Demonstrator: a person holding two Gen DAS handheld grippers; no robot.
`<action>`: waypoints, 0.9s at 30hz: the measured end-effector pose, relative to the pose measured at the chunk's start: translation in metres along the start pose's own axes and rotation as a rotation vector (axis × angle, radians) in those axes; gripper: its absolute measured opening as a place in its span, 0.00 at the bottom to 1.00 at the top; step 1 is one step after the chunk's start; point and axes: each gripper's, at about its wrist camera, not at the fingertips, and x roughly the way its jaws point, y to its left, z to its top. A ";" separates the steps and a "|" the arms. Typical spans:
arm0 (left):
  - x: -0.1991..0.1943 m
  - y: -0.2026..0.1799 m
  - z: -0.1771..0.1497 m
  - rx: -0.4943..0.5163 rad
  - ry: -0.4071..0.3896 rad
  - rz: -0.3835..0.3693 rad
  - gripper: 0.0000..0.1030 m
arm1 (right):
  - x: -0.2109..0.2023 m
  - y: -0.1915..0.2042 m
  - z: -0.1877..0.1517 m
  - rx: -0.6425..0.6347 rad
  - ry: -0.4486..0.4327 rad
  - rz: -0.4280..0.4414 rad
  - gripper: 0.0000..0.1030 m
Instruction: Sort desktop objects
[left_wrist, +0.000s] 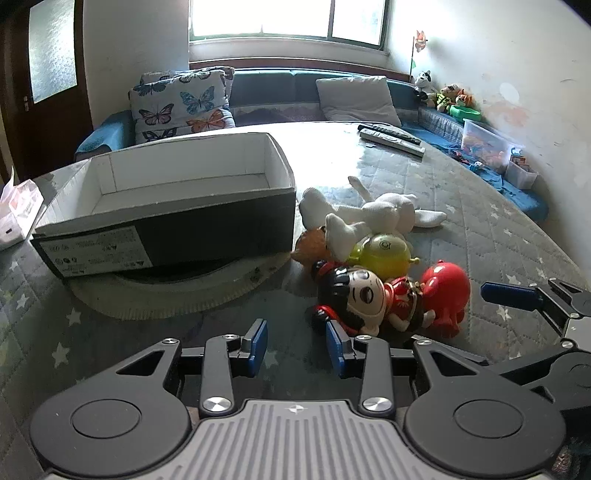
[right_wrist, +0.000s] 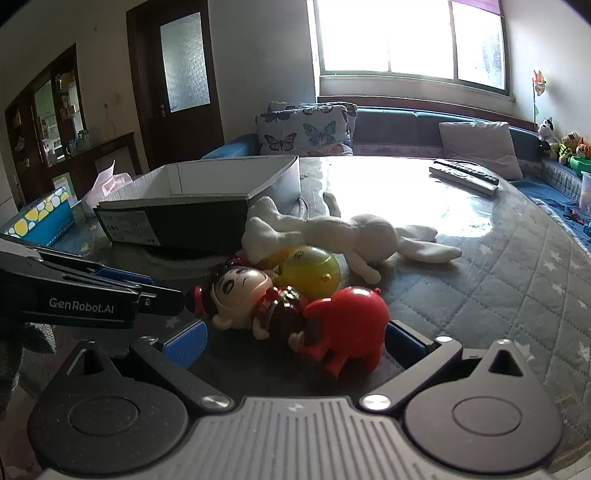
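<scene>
A pile of toys lies on the quilted table: a red round figure (left_wrist: 445, 295) (right_wrist: 347, 325), a doll with a black-haired head (left_wrist: 360, 295) (right_wrist: 240, 291), a yellow-green ball toy (left_wrist: 382, 253) (right_wrist: 310, 273), a white plush (left_wrist: 369, 216) (right_wrist: 332, 232) and an orange toy (left_wrist: 310, 247). An open, empty cardboard box (left_wrist: 166, 206) (right_wrist: 199, 206) stands left of the pile. My left gripper (left_wrist: 297, 347) is open, just left of the doll. My right gripper (right_wrist: 295, 339) is open with the red figure and doll between its fingers.
Two remote controls (left_wrist: 391, 137) (right_wrist: 465, 173) lie at the far side of the table. A white packet (left_wrist: 16, 210) sits at the left edge, a blue patterned box (right_wrist: 40, 218) beyond it. A sofa with cushions and a bin of toys (left_wrist: 484, 142) lie behind.
</scene>
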 end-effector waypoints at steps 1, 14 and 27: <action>0.000 0.000 0.002 0.002 -0.002 -0.001 0.37 | 0.000 -0.001 0.002 0.003 -0.001 0.001 1.00; 0.010 -0.008 0.034 0.054 -0.043 -0.040 0.37 | 0.009 -0.032 0.037 0.025 -0.034 -0.022 0.97; 0.045 -0.016 0.058 0.067 -0.022 -0.134 0.36 | 0.043 -0.072 0.054 0.059 0.000 -0.055 0.90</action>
